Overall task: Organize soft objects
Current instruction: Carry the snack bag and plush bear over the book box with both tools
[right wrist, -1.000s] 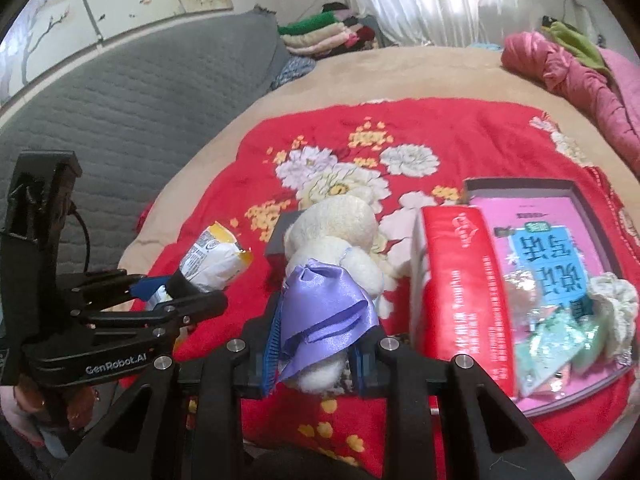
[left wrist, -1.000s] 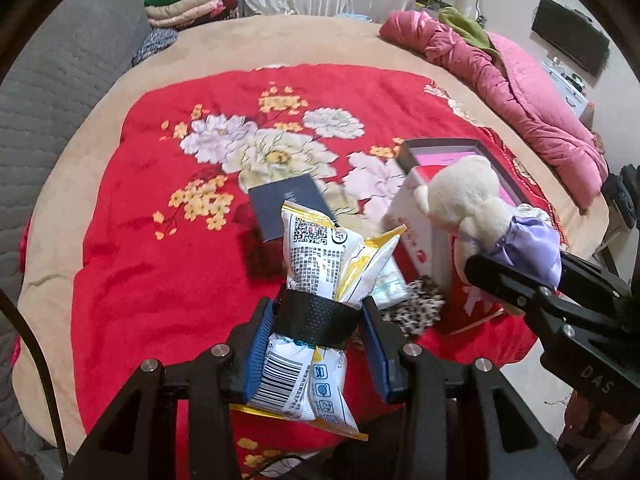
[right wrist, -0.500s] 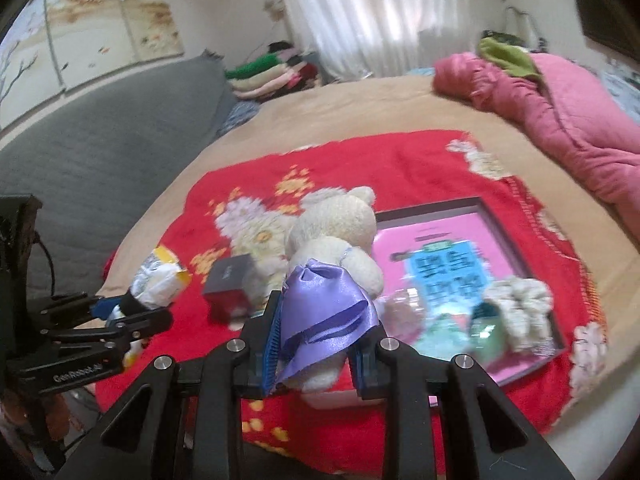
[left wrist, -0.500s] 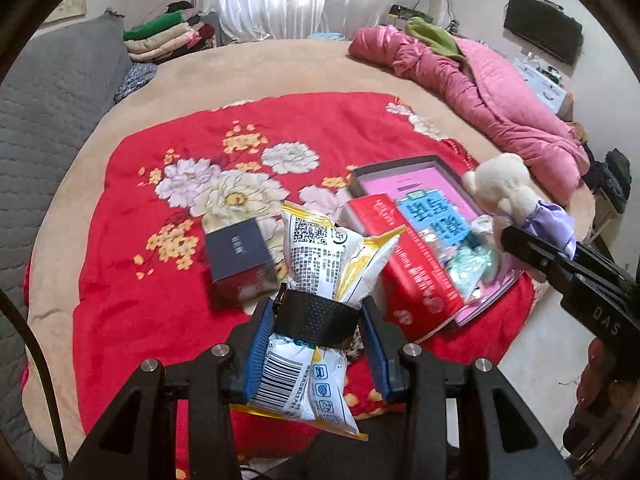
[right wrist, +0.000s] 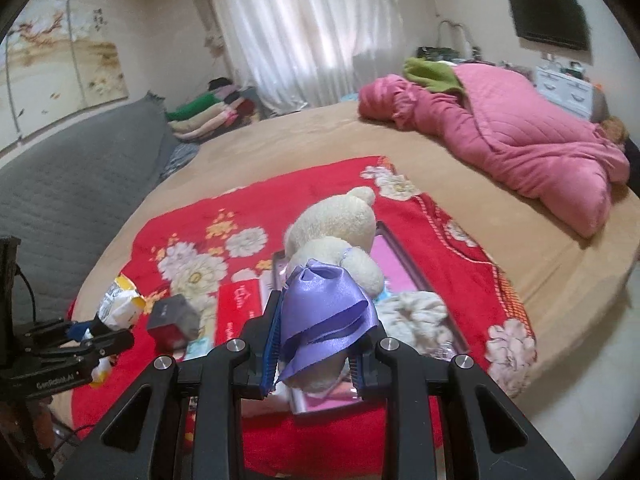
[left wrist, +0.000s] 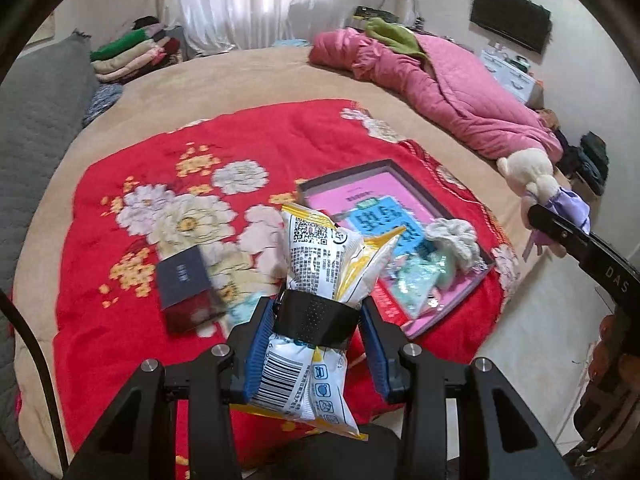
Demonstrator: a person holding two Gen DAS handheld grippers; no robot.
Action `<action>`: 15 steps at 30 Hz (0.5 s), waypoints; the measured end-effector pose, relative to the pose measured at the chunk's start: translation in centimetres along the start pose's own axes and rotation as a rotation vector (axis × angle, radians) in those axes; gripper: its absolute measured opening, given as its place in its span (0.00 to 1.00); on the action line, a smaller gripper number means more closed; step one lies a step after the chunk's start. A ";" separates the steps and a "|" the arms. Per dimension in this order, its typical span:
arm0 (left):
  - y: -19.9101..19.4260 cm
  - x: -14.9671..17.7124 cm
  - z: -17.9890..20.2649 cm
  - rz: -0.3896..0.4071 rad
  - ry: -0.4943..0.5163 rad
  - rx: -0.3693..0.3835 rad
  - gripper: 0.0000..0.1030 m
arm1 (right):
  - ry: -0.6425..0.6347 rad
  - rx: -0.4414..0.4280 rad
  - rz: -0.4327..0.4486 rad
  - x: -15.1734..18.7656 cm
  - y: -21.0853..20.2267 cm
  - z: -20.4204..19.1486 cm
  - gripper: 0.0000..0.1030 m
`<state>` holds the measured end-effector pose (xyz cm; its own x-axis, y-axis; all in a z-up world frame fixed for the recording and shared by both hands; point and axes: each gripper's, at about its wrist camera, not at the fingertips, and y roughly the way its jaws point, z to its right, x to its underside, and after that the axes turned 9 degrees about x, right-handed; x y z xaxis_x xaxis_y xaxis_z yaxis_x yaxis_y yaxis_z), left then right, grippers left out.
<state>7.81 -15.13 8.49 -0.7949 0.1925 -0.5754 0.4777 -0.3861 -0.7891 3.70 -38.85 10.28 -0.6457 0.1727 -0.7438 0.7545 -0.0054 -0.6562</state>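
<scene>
My left gripper (left wrist: 316, 320) is shut on a white and yellow snack bag (left wrist: 332, 256) and holds it above the red floral cloth (left wrist: 120, 280). My right gripper (right wrist: 316, 340) is shut on a cream teddy bear (right wrist: 336, 228) with a purple ribbon (right wrist: 324, 312), held above the pink tray (right wrist: 400, 272). The bear also shows at the right of the left wrist view (left wrist: 528, 176). The tray (left wrist: 360, 184) holds a cream scrunchie (left wrist: 452, 236) and pale green packets (left wrist: 424, 276).
A dark box (left wrist: 184, 284) lies on the cloth left of the tray. A red packet (right wrist: 236, 308) lies beside the tray. A pink quilt (left wrist: 448, 92) is heaped at the back right of the bed. Folded clothes (left wrist: 128, 52) are stacked at the back left.
Both grippers have pulled back and up from the cloth with their objects still held. The tray and the box now look farther away and more of the room shows.
</scene>
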 end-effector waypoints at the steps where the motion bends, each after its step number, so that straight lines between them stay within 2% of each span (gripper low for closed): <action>1: 0.2 0.0 0.4 -0.005 0.008 0.004 0.42 | 0.005 0.006 0.001 0.0 0.0 0.3 0.28; 9: 2.9 -1.0 4.1 -0.040 0.067 0.043 0.42 | 0.041 0.036 0.001 0.5 -0.1 2.4 0.28; 15: 5.3 -1.9 5.3 -0.077 0.088 0.053 0.42 | 0.052 0.038 -0.015 1.0 0.8 3.2 0.28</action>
<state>9.90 -22.29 6.60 -0.7916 0.3011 -0.5317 0.3941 -0.4135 -0.8208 3.32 -41.86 8.59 -0.6493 0.2239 -0.7268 0.7391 -0.0392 -0.6724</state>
